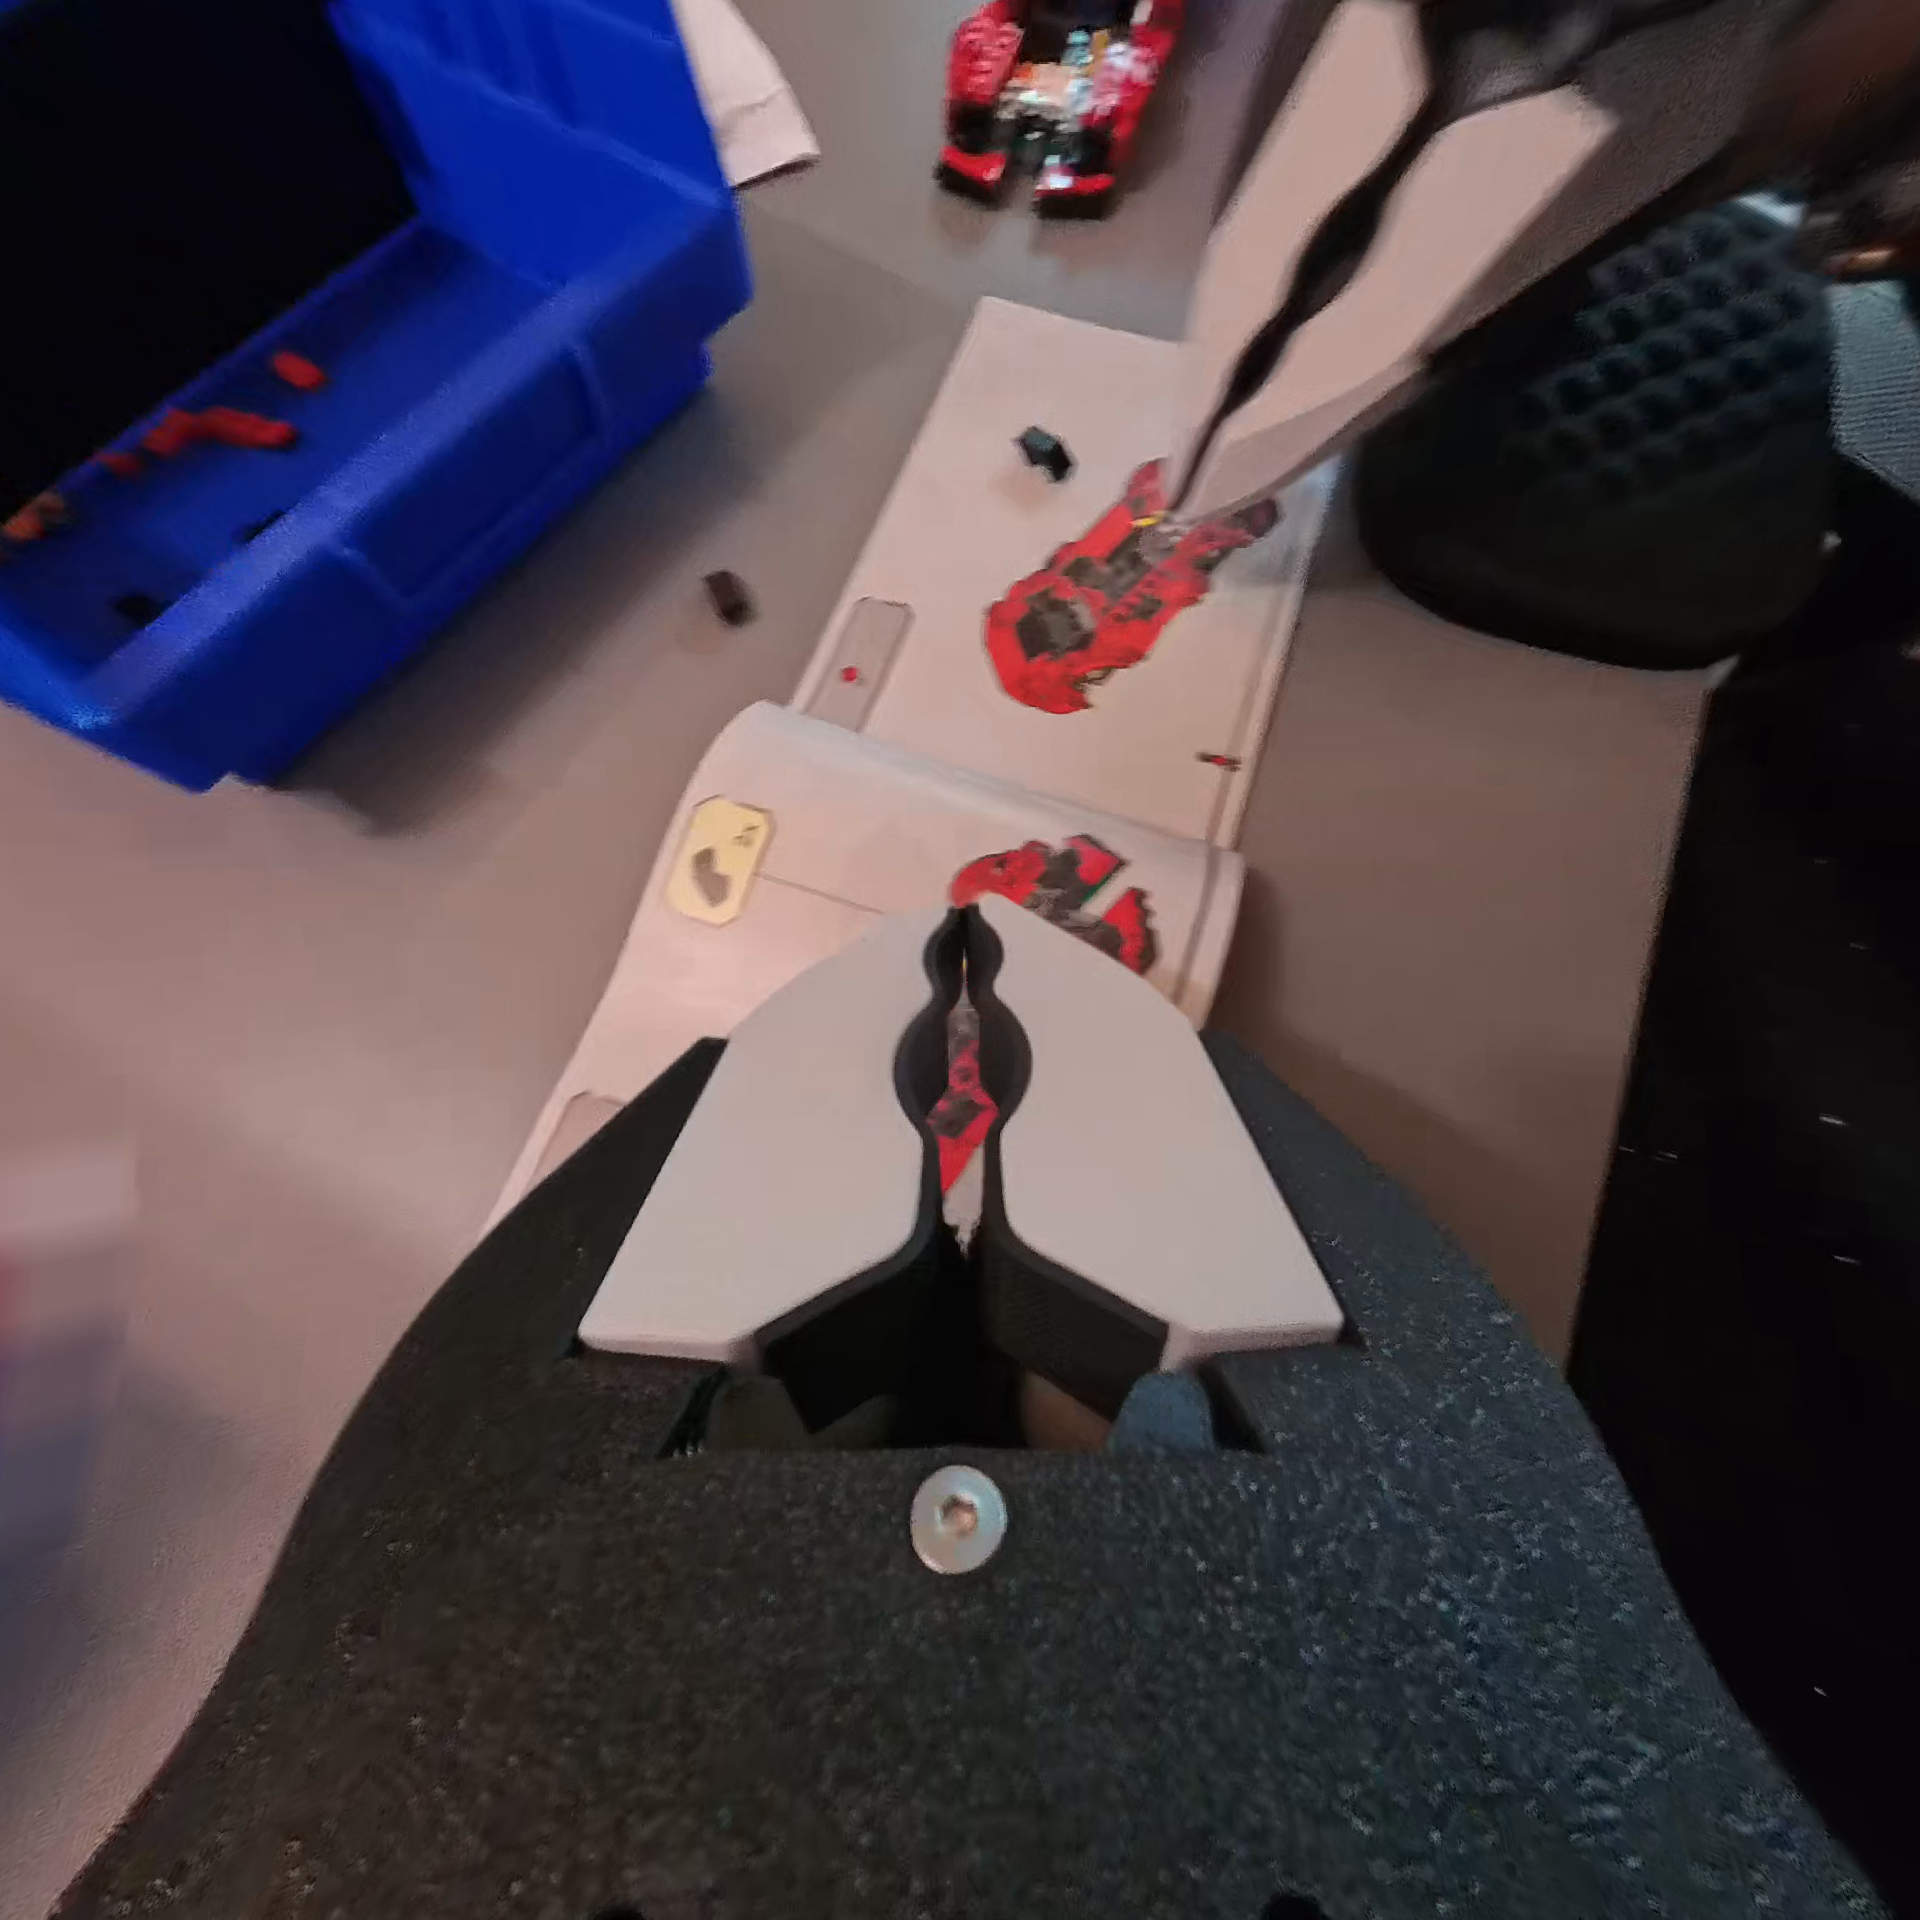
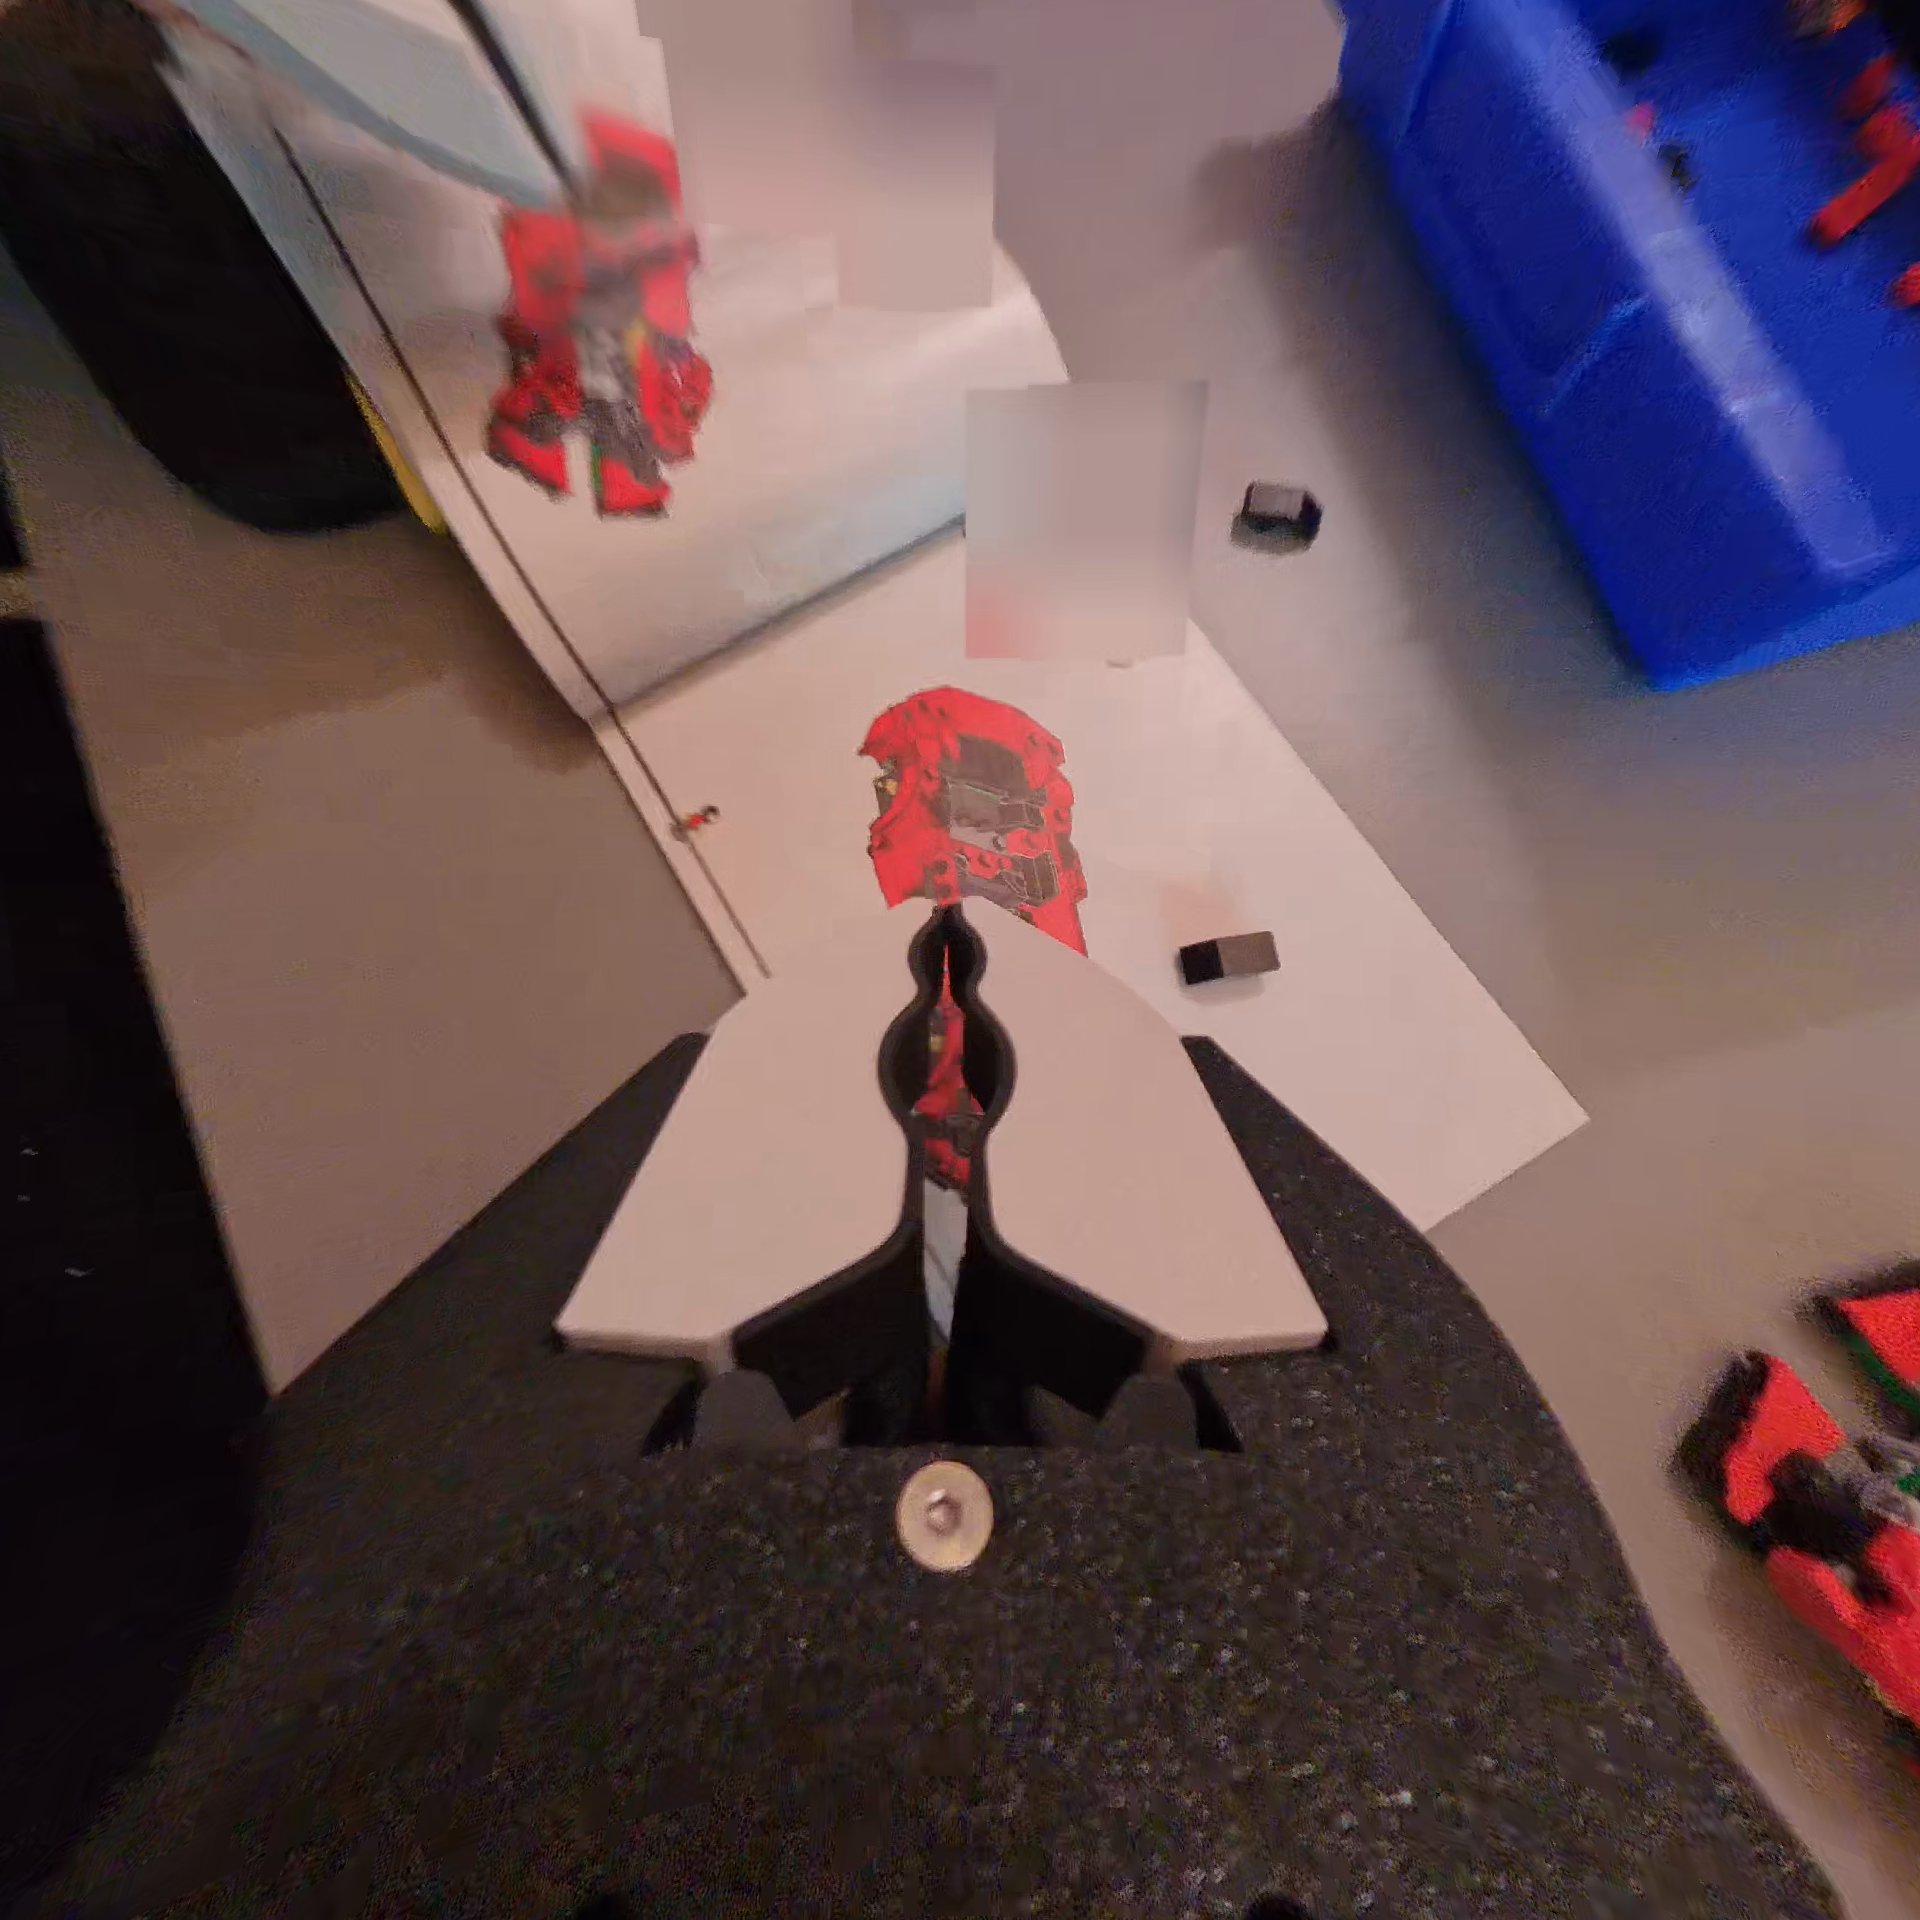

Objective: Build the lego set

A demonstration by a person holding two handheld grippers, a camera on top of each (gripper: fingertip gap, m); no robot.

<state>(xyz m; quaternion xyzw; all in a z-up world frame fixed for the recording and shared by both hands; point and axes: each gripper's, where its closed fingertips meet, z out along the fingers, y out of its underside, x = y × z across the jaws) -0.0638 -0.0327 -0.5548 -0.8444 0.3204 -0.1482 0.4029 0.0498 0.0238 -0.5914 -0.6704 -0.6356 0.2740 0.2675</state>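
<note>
An open instruction booklet (image 1: 1039,644) with red car pictures lies on the grey table; it also shows in the right wrist view (image 2: 1195,831). My left gripper (image 1: 966,914) is shut, its tip at the near page, which curls up. I cannot tell if it pinches the page. It also shows blurred in the right wrist view (image 2: 566,182). My right gripper (image 2: 945,914) is shut, its tip down on the far page's car picture; it also shows in the left wrist view (image 1: 1184,499). A small black brick (image 1: 1044,454) lies on that page (image 2: 1228,956). The partly built red car (image 1: 1049,104) sits beyond (image 2: 1808,1475).
A blue bin (image 1: 312,416) holding loose red and black pieces stands to the left (image 2: 1662,364). Another small black piece (image 1: 727,597) lies on the table between bin and booklet (image 2: 1276,511). A black textured object (image 1: 1621,436) sits beside the booklet. My right fingertips sit around 15 cm from my left ones. The small black brick (image 1: 1044,454) sits 5 cm or so from the ends of my right fingers. It is also in sight in the right wrist view (image 2: 1216,950).
</note>
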